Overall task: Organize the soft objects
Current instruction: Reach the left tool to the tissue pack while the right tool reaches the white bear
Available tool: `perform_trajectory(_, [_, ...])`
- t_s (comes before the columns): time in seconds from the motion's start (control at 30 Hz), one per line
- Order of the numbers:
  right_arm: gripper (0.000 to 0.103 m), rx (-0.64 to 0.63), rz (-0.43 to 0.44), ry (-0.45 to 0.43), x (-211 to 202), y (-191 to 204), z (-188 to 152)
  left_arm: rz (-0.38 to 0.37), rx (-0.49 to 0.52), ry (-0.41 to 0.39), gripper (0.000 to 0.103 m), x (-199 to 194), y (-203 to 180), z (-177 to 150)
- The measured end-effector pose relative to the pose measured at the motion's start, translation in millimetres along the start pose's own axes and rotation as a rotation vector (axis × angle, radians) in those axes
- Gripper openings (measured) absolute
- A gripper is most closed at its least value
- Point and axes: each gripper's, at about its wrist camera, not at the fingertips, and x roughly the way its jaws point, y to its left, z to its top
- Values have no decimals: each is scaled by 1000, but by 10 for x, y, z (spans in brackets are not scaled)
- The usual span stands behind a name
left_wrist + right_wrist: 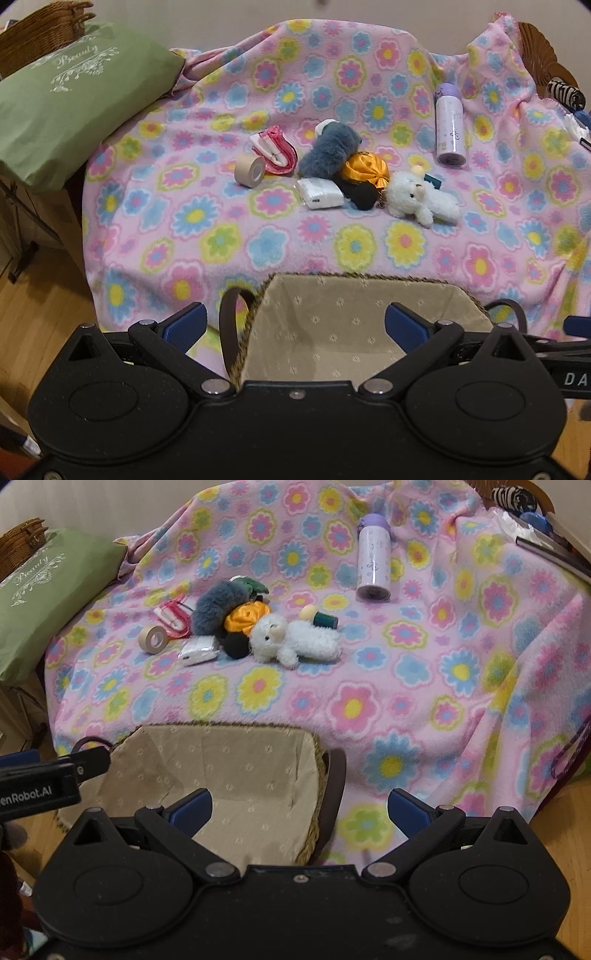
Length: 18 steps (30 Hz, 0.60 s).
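A cloth-lined woven basket stands empty at the near edge of a flowered blanket. Farther back lies a cluster: a white plush lamb, a grey-blue furry piece, an orange satin scrunchie, a black pom-pom, a white tissue pack, a pink striped cloth and a tape roll. My left gripper is open and empty over the basket. My right gripper is open and empty at the basket's right rim.
A lilac bottle lies at the back right. A small green spool lies behind the lamb. A green pillow sits at the left, with a wicker basket behind. Wooden floor lies below.
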Motion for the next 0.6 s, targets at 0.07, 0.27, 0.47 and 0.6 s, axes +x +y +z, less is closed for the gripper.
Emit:
perform_trajectory(0.07, [102, 0, 7, -7, 35, -20, 76, 1, 11, 0, 99, 57, 8, 76])
perform_trajectory(0.27, [102, 7, 21, -12, 202, -71, 365, 10, 33, 0, 99, 251, 34, 300])
perform_trajectory(0.47, [101, 9, 27, 7, 458, -92, 617, 8, 40, 44, 99, 569, 67, 506])
perform_trajectory(0.6, [99, 10, 30, 27, 654, -95, 771, 2, 53, 69, 99, 774, 57, 633])
